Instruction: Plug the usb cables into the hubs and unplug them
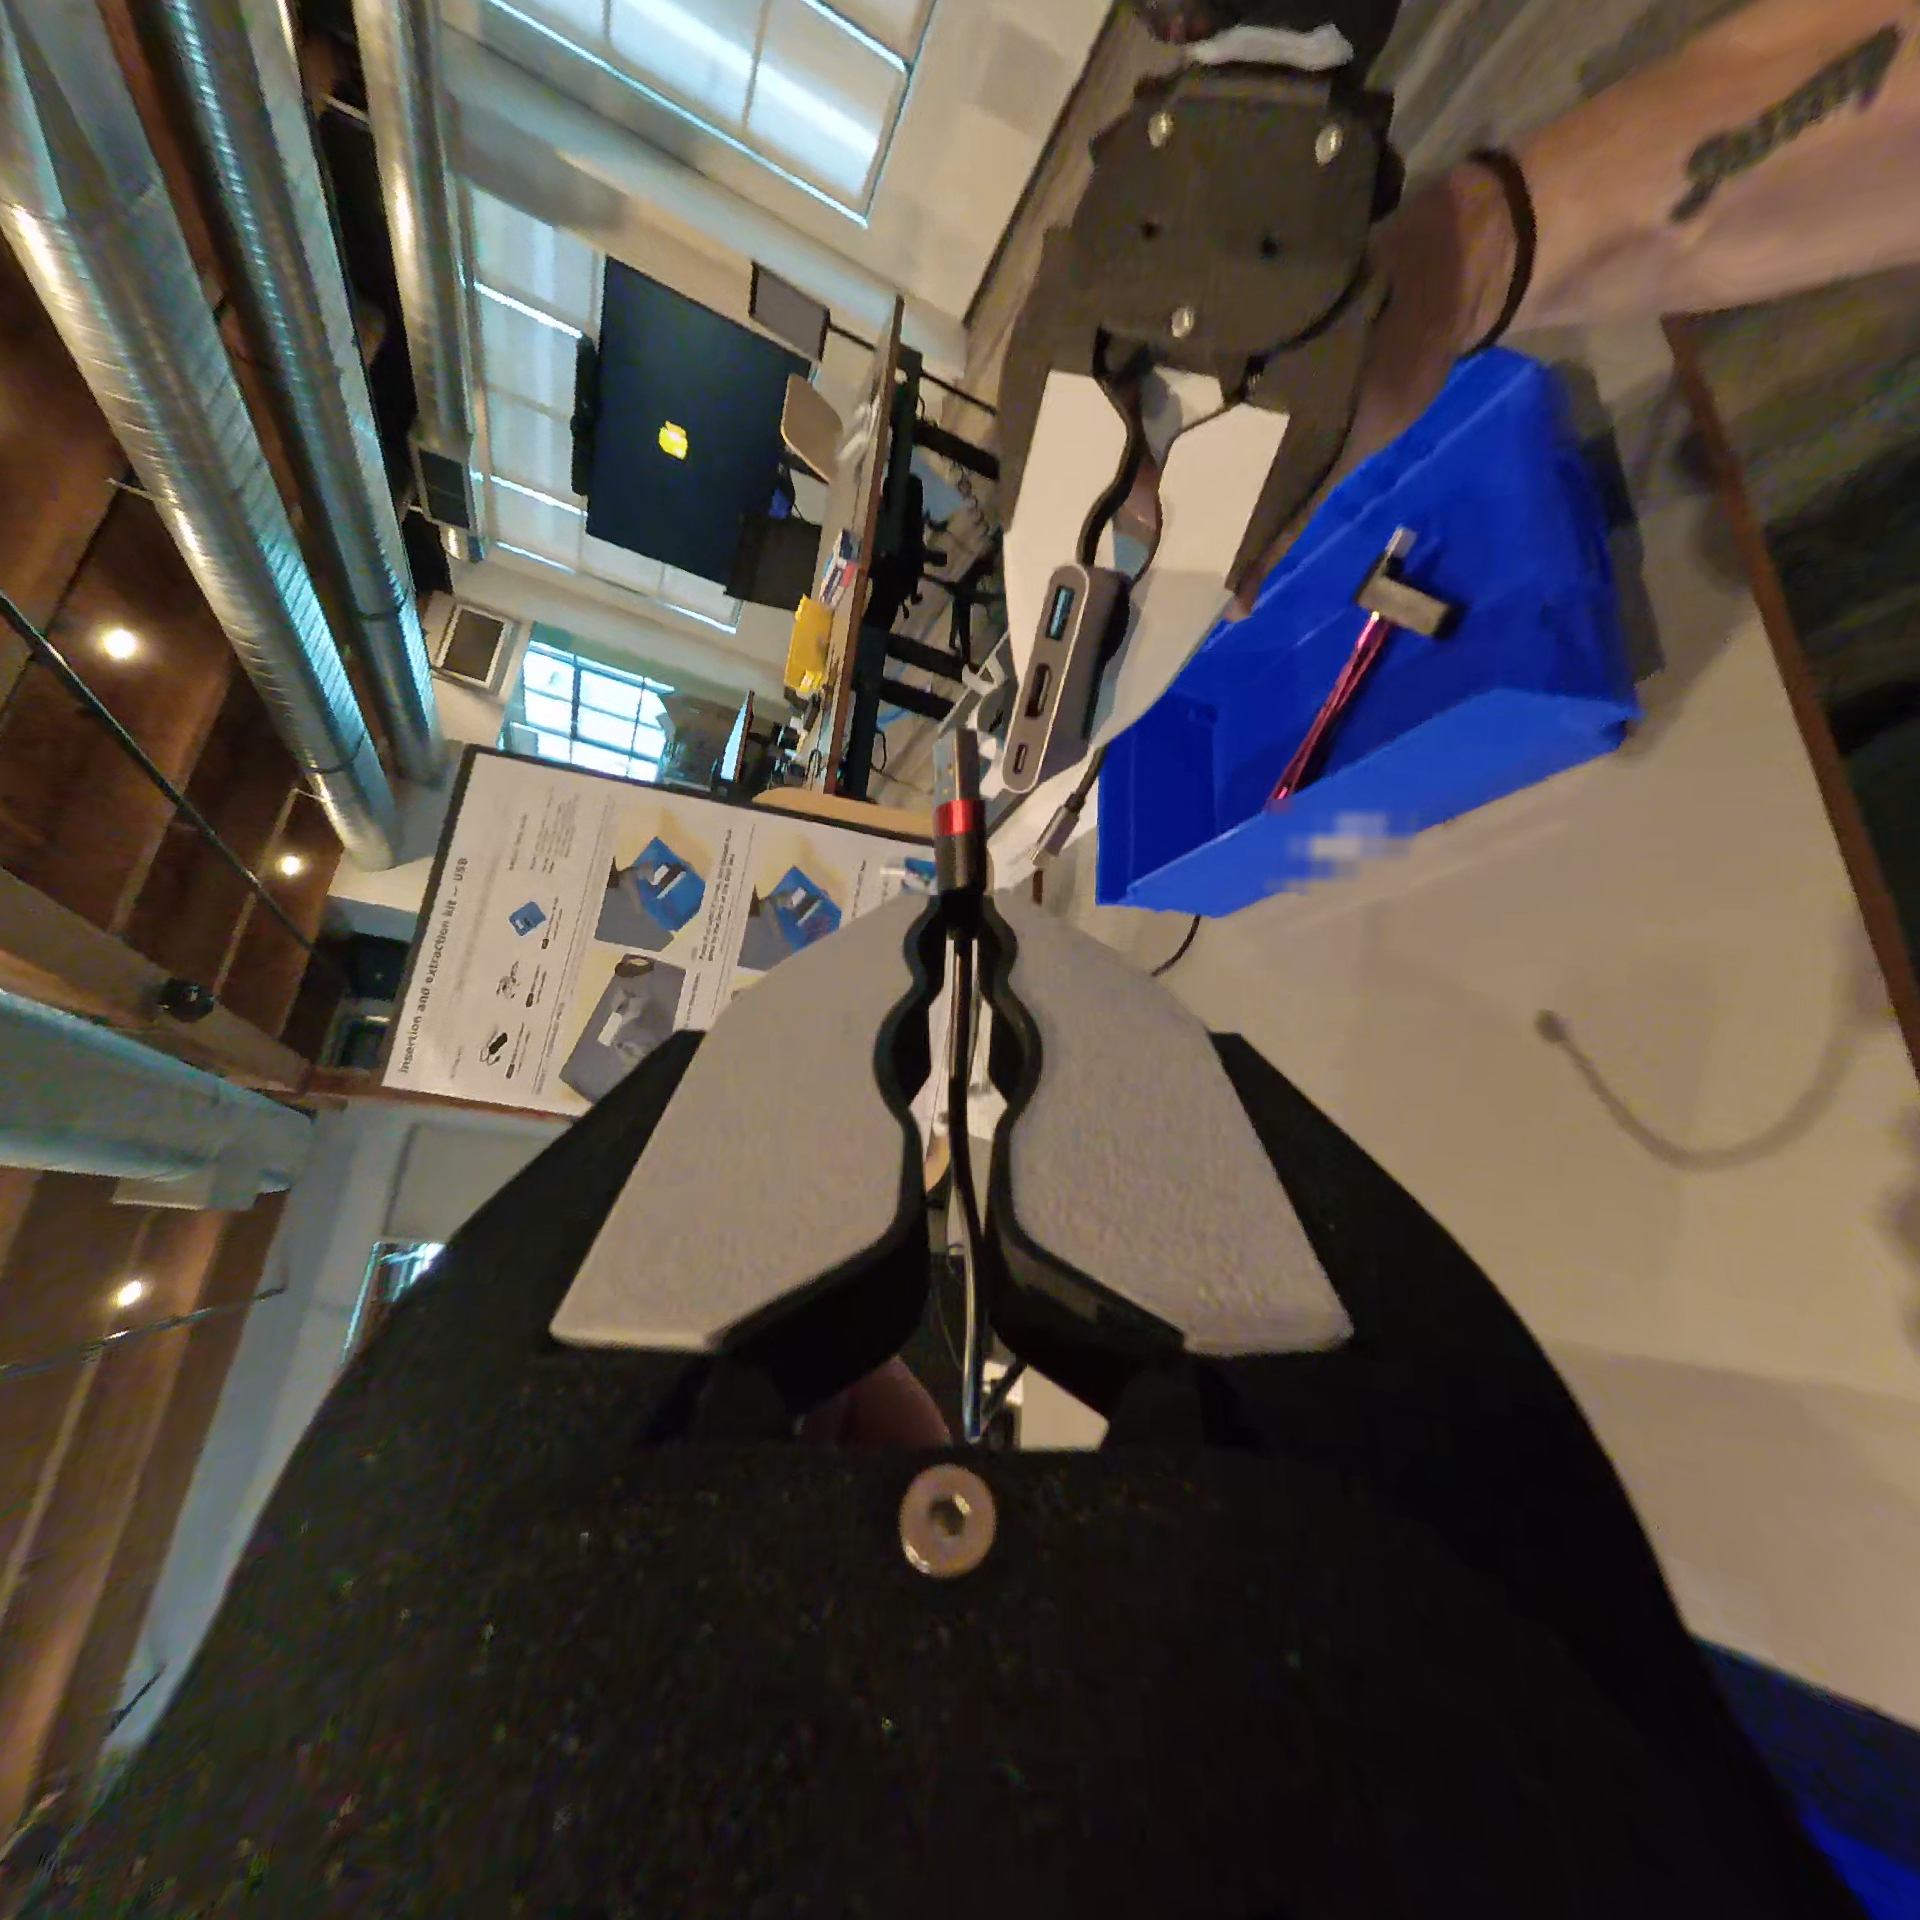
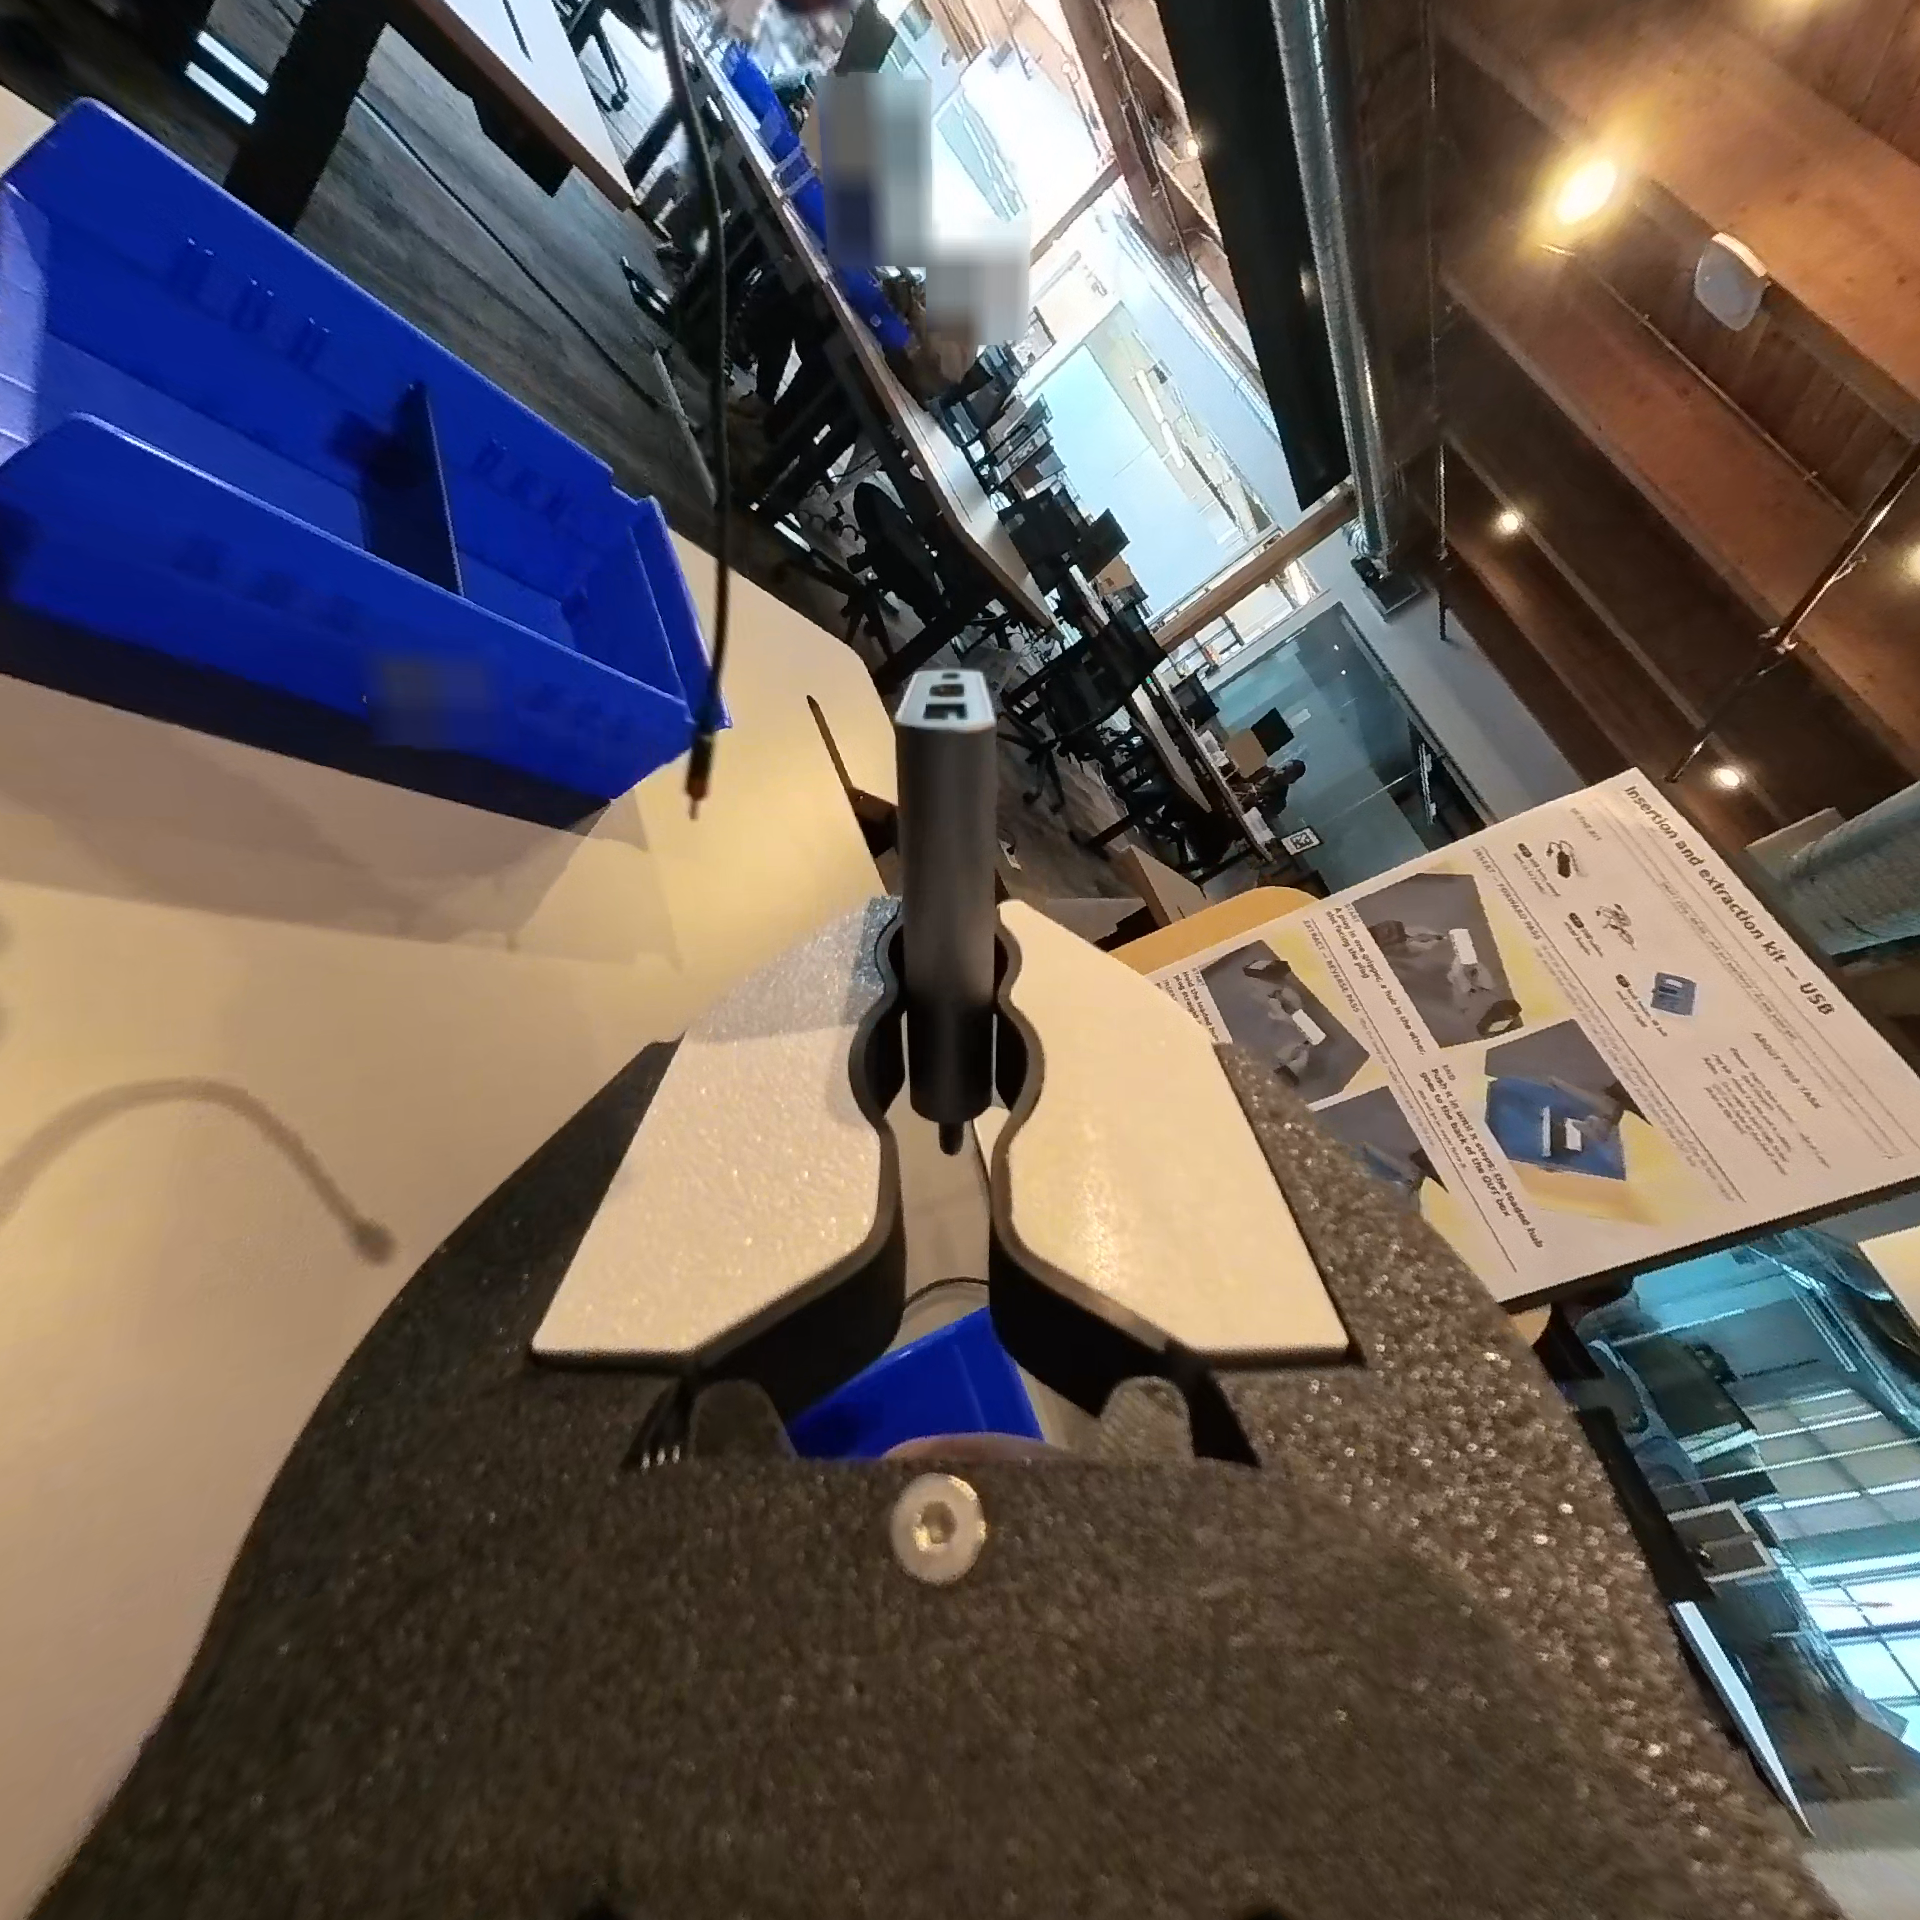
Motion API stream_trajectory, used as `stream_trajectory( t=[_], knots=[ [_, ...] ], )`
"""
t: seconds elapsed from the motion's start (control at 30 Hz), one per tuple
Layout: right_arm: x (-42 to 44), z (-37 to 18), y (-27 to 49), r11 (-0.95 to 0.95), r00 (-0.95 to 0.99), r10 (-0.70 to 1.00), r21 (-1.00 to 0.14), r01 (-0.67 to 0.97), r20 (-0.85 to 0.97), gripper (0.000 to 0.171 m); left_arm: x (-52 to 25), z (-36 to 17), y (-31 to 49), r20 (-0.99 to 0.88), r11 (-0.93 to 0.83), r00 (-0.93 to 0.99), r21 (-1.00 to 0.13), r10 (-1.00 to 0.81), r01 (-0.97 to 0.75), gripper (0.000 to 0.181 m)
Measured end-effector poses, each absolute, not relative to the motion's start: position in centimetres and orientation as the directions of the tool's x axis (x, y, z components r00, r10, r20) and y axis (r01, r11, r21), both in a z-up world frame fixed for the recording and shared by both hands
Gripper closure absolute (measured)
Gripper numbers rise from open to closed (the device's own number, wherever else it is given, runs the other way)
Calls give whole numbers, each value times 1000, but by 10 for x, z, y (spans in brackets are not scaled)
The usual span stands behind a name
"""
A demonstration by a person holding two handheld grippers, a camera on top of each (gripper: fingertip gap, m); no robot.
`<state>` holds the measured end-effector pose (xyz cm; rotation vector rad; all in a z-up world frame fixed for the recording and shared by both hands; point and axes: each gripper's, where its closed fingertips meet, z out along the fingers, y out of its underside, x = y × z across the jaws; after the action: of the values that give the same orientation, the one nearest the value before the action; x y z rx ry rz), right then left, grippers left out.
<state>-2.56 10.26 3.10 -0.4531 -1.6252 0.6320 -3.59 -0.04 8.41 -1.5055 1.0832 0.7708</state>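
Observation:
My left gripper [image 1: 961,925] is shut on a black USB cable just behind its red-banded plug [image 1: 954,831]. The plug's metal tip points at a grey hub [image 1: 1049,675] and stands close to its ports, with a small gap. My right gripper [image 2: 945,935] is shut on that hub [image 2: 943,831] and holds it above the table, port end away from me. The right gripper also shows at the top of the left wrist view [image 1: 1216,208]. The hub's own short lead with a silver plug [image 1: 1060,831] dangles below it.
A blue bin [image 1: 1455,810] [image 2: 312,540] stands on the white table and holds another hub with a pink cable [image 1: 1403,603]. A loose grey cable [image 1: 1714,1122] [image 2: 208,1122] lies on the table. An instruction board [image 1: 644,914] [image 2: 1558,1039] stands behind. A black cable [image 2: 717,468] hangs before the bin. The left gripper's tips are roughly 12 cm from the right gripper's.

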Motion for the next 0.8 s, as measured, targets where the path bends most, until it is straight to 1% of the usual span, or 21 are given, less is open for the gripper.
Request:
stream_trajectory(
  t=[0.2, 0.37, 0.6, 0.8],
  knots=[
    [-30, 24, 104, 793, -156, 599, -609, -25, 786, 160, -41, 67, 17, -908, -119, 298, -274, -296, -954, 176],
    [-36, 14, 106, 816, -162, 573, -578, 17, 803, 160, -45, 58, 29, -904, -221, 227, -153, -363, -963, 176],
    [-44, 6, 111, 851, -134, 524, -520, 68, 841, 160, -43, 50, 37, -874, -314, 222, -85, -433, -946, 176],
    [-54, 9, 114, 901, -25, 424, -419, 113, 905, 160, -50, 33, 41, -859, -385, 236, -49, -455, -922, 176]
  ],
)
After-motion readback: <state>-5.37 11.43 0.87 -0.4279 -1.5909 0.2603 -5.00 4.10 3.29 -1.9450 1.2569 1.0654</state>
